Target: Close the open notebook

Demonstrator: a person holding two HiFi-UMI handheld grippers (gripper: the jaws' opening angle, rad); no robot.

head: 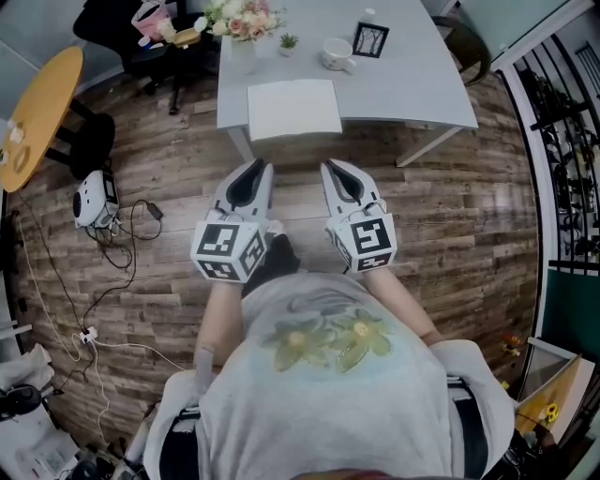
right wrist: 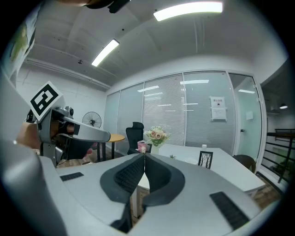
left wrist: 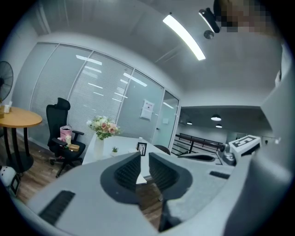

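At the tabletop's near edge: the notebook [head: 293, 110] lies flat, white face up, its front side along the edge; I can't make out a fold from here.
Tabletop: grey tabletop [head: 422, 94], mostly bare around the notebook.
Behind the notebook: a small potted plant [head: 289, 42] straight back, a vase of flowers [head: 242, 28] back and to the left, and a white cup [head: 336, 53] and black picture frame [head: 370, 39] back and to the right. All stand well apart from the notebook.
Between me and the notebook: only wood floor [head: 450, 225] and the tabletop's edge.
Left gripper [head: 251, 167]: over the floor, short of the notebook; I see its jaws a narrow slit apart with nothing between them.
Right gripper [head: 336, 169]: level with the left one and equally short of the notebook; its jaws are clenched tip to tip and empty.
Left of the notebook: a black office chair [head: 122, 28], a round orange table [head: 37, 112], and a white device [head: 94, 199] on the floor with trailing cables [head: 112, 281].
Right of the notebook: a black railing [head: 567, 159].
Room: glass walls with blinds [right wrist: 166, 106], strip lights [right wrist: 189, 10] on the ceiling.
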